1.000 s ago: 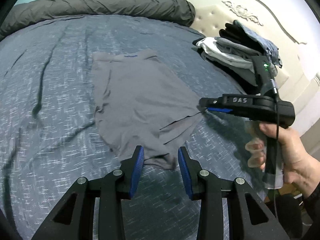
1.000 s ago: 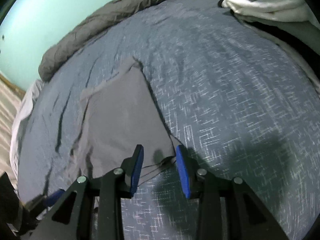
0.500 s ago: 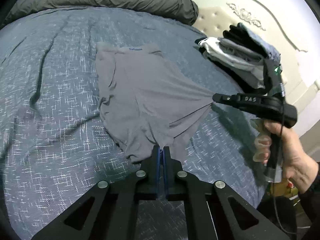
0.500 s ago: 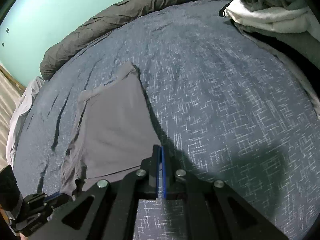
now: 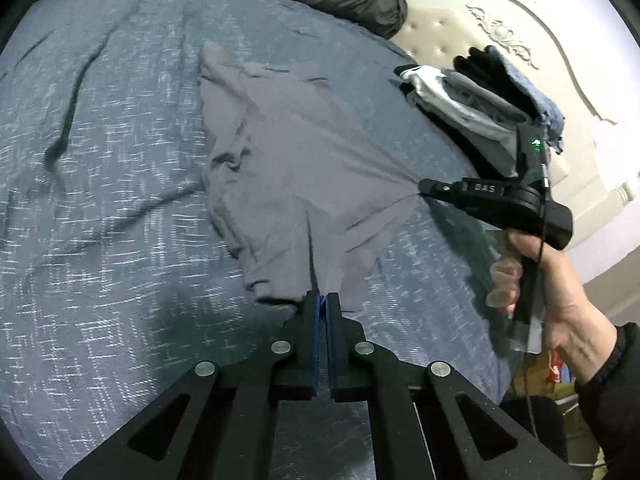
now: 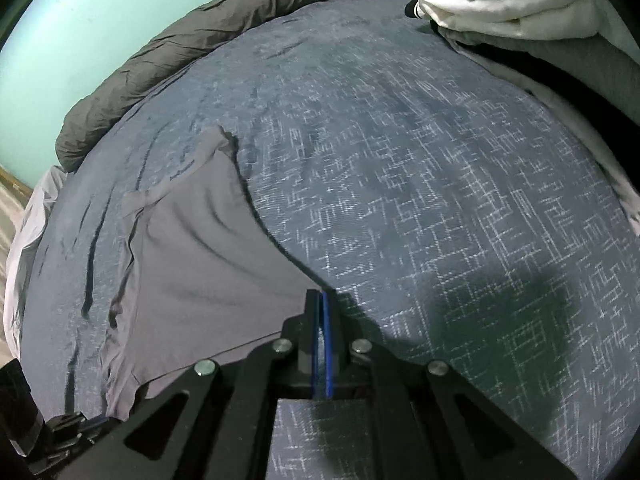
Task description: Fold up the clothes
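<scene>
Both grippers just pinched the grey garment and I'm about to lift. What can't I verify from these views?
- Grey garment in the left wrist view: underside hidden, far waistband motion-blurred.
- Left gripper: its bite hidden by its fingers.
- Folded pile in the right wrist view: cut off by the frame edge.

The grey shorts (image 5: 280, 152) lie spread on the blue bed cover, waistband at the far end. The near edge and the right corner are lifted and pulled tight. Small wrinkles run down the left side.

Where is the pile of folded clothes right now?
In the left wrist view, the pile of folded clothes sits at the right edge of the bed, against the cream headboard.
</scene>
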Motion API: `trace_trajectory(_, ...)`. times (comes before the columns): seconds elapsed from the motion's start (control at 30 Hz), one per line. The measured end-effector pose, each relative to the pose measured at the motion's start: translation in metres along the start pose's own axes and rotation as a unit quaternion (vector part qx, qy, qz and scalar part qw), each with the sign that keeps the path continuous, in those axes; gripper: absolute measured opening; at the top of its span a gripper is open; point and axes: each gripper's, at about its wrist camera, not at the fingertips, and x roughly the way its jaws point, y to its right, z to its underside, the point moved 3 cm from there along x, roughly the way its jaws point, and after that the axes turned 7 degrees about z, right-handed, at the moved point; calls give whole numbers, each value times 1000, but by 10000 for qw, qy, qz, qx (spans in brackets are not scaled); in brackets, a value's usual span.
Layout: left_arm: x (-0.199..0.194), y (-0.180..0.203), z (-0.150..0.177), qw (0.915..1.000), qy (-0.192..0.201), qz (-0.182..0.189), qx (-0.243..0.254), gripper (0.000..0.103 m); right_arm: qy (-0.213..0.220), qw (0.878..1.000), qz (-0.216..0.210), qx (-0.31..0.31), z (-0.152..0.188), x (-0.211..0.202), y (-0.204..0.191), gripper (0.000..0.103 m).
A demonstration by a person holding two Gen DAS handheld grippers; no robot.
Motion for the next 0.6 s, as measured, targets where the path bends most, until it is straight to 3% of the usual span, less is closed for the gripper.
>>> trace_trajectory(0.07,-7,-5,-2,9998,95,85,-123,5,-18,10000,14,1,0,1,-1,2)
trace_trajectory(0.23,-26,-11,-6,9995,288,-32,-104,22,185,9994,290,58,7,-14,-10,8)
trace_trajectory(0.27,-30,-13,-7,9994,334,-85,-88,24,243,9995,201,66,12,-20,-14,11)
trace_trajectory(0.33,-36,-19,-8,9989,407,-229,-95,24,358,9993,23,82,20,-33,-23,28)
trace_trajectory(0.6,-54,-38,-3,9969,540,-520,-241,24,-285,9927,-1102,-388,77,-33,-106,28)
